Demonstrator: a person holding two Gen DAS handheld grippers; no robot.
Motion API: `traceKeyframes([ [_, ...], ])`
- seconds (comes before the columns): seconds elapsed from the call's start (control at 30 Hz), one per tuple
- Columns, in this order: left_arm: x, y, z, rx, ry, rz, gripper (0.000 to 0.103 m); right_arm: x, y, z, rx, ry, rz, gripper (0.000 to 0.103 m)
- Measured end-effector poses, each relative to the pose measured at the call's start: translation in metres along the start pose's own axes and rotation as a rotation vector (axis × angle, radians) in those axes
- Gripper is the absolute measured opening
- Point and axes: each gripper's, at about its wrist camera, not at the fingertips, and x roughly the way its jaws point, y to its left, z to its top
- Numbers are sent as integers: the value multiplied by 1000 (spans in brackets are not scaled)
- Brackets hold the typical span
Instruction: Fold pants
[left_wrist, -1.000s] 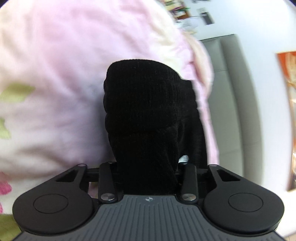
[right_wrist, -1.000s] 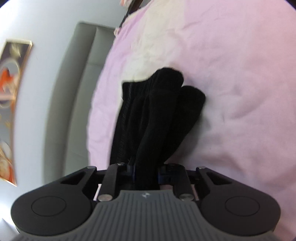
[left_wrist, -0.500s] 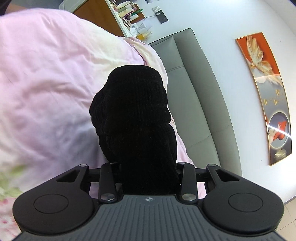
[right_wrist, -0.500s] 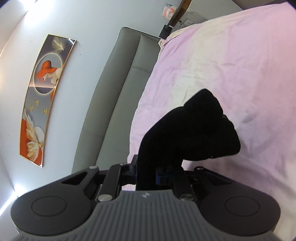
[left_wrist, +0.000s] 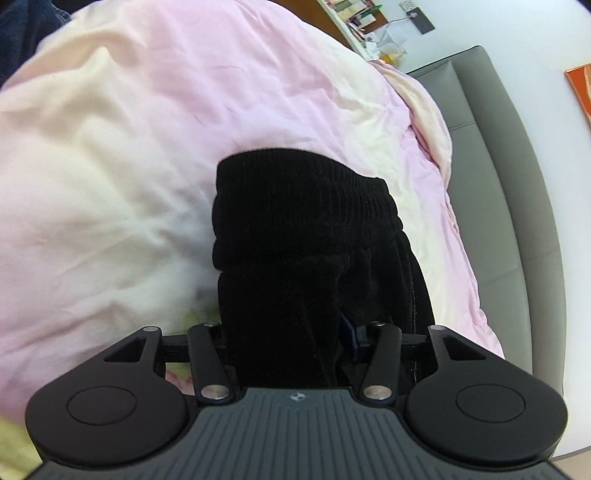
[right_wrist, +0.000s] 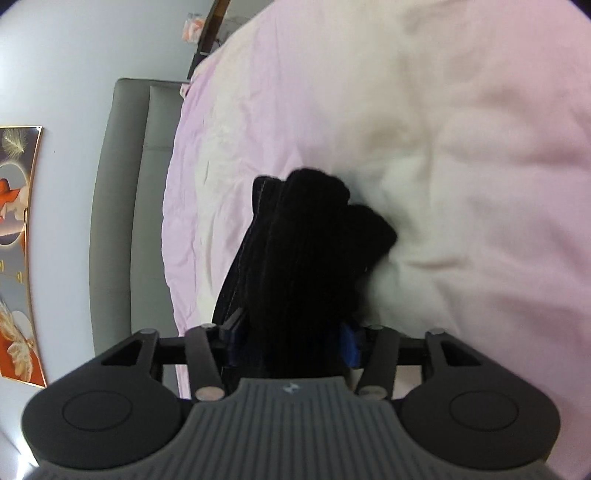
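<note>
We see both sets of jaws opening, left gripper (left_wrist: 291, 332) and right gripper (right_wrist: 291, 332) each with black pants (left_wrist: 306, 236) bunched between, over pink duvet (left_wrist: 147, 110)

left fingers (left_wrist: 349, 332): mostly buried in black pants (left_wrist: 306, 229)
right fingers (right_wrist: 349, 343): likewise, pants (right_wrist: 310, 236)
painting (right_wrist: 16, 258): cropped

Bright, even daylight; fisheye-warped edges, slight motion blur.
</note>
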Motion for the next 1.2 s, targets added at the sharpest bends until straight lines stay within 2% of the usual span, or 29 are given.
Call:
traceKeyframes([
  [0.1,-23,-5,3,-18,-9,28,56,7,-14,7,98,-33,30,53],
  [0.17,-38,-9,4,4,-31,51,58,12,-17,10,120,-47,38,53],
  [0.23,-56,-18,3,64,-108,105,64,16,-14,13,115,-54,36,52],
  [0.3,-79,-23,-1,114,-200,141,68,15,-13,14,101,-65,39,37],
  [0.33,-89,-28,-6,134,-239,149,68,13,-11,14,81,-75,46,21],
  [0.4,-99,-50,-16,208,-272,136,73,2,12,12,-52,-130,59,20],
  [0.43,-97,-65,-26,271,-255,125,77,-3,28,10,-133,-152,79,20],
  [0.5,-76,-102,-50,418,-179,111,80,-15,59,1,-285,-188,154,19],
  [0.57,-54,-135,-88,558,-74,84,81,-20,74,-5,-361,-194,191,20],
  [0.6,-42,-150,-111,617,-18,57,81,-17,75,-6,-359,-181,174,20],
  [0.67,-14,-180,-163,719,98,-20,80,-7,59,-1,-278,-139,74,20],
  [0.77,22,-224,-249,827,272,-140,78,5,6,11,1,-61,-79,21],
  [0.83,46,-249,-303,874,389,-208,77,5,-26,13,186,-29,-33,21],
  [0.87,57,-260,-326,893,433,-219,76,3,-27,14,204,-26,-22,21],
  [0.93,74,-278,-366,941,470,-223,74,0,-15,14,128,-30,-40,22],
  [0.97,80,-287,-384,997,466,-215,74,2,-7,14,85,-38,-46,22],
  [1.03,89,-301,-419,1166,405,-142,74,4,-3,13,57,-42,-54,23],
  [1.1,99,-307,-443,1285,369,-100,74,6,-9,14,92,-39,-44,23],
  [1.2,126,-296,-462,1329,458,-37,74,4,-11,12,100,-48,-37,22],
])
